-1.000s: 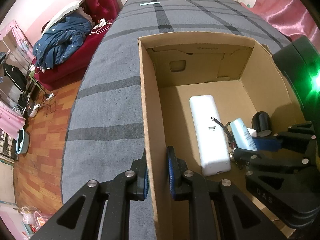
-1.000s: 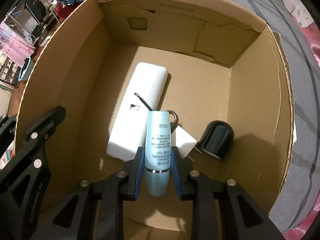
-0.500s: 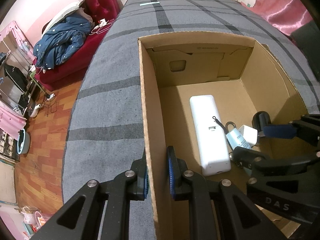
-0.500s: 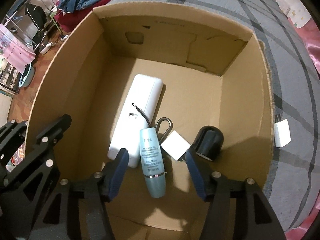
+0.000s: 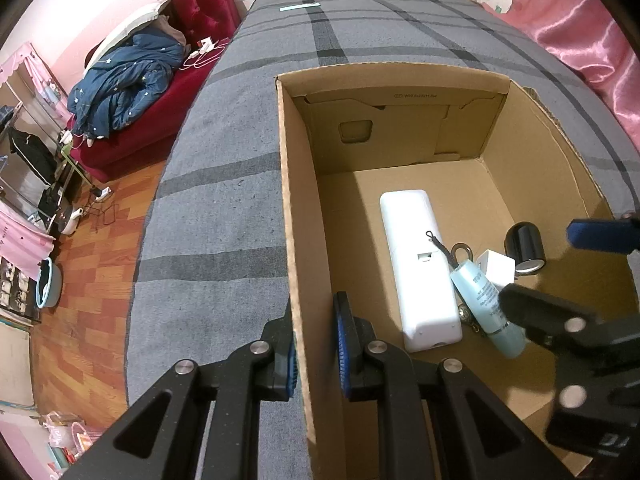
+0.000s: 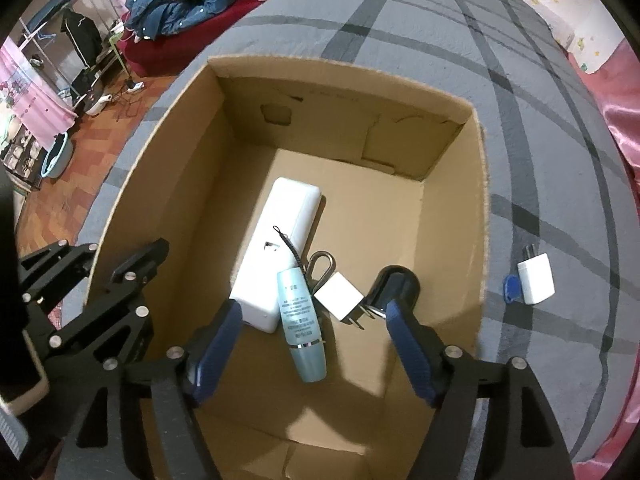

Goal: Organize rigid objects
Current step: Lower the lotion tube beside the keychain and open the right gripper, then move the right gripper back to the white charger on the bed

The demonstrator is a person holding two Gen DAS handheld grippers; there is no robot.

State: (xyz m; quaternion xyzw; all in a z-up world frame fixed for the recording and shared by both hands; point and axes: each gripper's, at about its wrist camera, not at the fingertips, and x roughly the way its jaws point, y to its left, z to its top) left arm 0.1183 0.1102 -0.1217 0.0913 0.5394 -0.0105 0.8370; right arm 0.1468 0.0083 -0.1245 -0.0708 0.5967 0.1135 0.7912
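Now the pale blue tube (image 6: 301, 326) lies free on the floor of the cardboard box (image 6: 482, 216), low in the middle of the right wrist view, its upper end leaning against the long white case (image 6: 276, 258). Just right of it sit a white plug adapter (image 6: 338, 295) and a black cylinder (image 6: 396, 285), with a metal ring (image 6: 320, 261) on a dark cord tucked between tube and case.

The right gripper (image 6: 310, 354) stands above the tube, its jaws having just been opening; the blue pads are well apart on either side and press on nothing, so the tube is let go. The left gripper (image 5: 316, 354), at the bottom of the left wrist view, is clamped on the box's left wall, one pad outside and one inside, steadying it.

By the look of it, four or five items are already packed. Not yet done: a second white adapter (image 6: 536, 278) and a small blue tag (image 6: 511, 287) beside it remain on the grey plaid cover (image 6: 540, 140) at the right of the frame, outside the box. Collecting those looks like the likely remainder, though other stray items may lie out of view.
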